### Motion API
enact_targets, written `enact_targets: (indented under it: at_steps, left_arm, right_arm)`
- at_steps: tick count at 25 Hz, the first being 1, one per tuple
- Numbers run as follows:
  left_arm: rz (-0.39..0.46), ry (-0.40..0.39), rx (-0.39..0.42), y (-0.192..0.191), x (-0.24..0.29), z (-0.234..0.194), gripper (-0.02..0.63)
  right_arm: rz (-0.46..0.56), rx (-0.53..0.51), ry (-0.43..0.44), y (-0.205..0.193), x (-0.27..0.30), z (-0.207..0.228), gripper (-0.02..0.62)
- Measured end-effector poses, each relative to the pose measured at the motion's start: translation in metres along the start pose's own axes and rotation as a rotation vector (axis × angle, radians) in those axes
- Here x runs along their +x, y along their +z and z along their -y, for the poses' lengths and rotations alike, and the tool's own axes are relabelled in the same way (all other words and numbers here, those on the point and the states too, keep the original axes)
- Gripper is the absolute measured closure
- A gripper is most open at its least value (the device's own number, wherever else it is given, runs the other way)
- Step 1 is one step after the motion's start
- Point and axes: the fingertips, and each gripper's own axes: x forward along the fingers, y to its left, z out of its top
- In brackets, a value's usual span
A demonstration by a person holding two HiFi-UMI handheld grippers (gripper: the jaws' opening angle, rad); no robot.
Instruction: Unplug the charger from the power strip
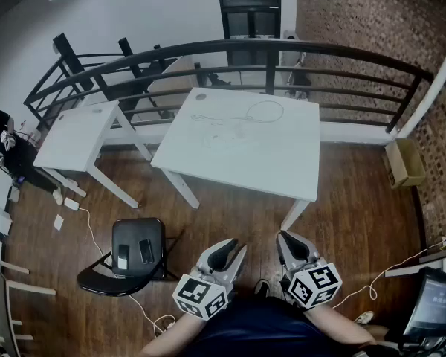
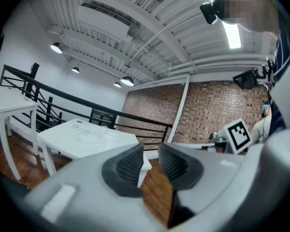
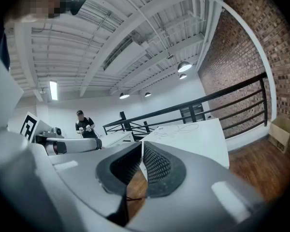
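White table (image 1: 282, 162) bears what looks like cable (image 1: 247, 114) — left hand-held gripper (image 1: 234, 245) ajar, empty; right hand-held gripper (image 1: 284, 236) shut.

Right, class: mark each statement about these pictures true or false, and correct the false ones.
1. The left gripper's fingers stand apart with nothing between them. True.
2. The right gripper holds something. False: its fingers are together, with nothing between them.
3. A white cable lies on the larger white table. True.
4. The black chair stands on top of that table. False: it stands on the wooden floor, left of the grippers in the head view.
5. A cardboard box sits by the brick wall. True.
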Motion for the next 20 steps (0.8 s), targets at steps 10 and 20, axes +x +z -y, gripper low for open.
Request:
enact_targets:
  at_steps: [10,20]
  left_arm:
    - [-0.011,0.069,-0.024,-0.015,0.008,0.010,0.506]
    - [-0.027,0.051,-0.052,-0.014,0.029,-0.019,0.506]
  right_arm:
    - [-0.040,0.033,0.043,-0.011,-0.006,0.019,0.577]
    - [-0.071,0.036,0.017,-0.013,0.026,0.029,0.575]
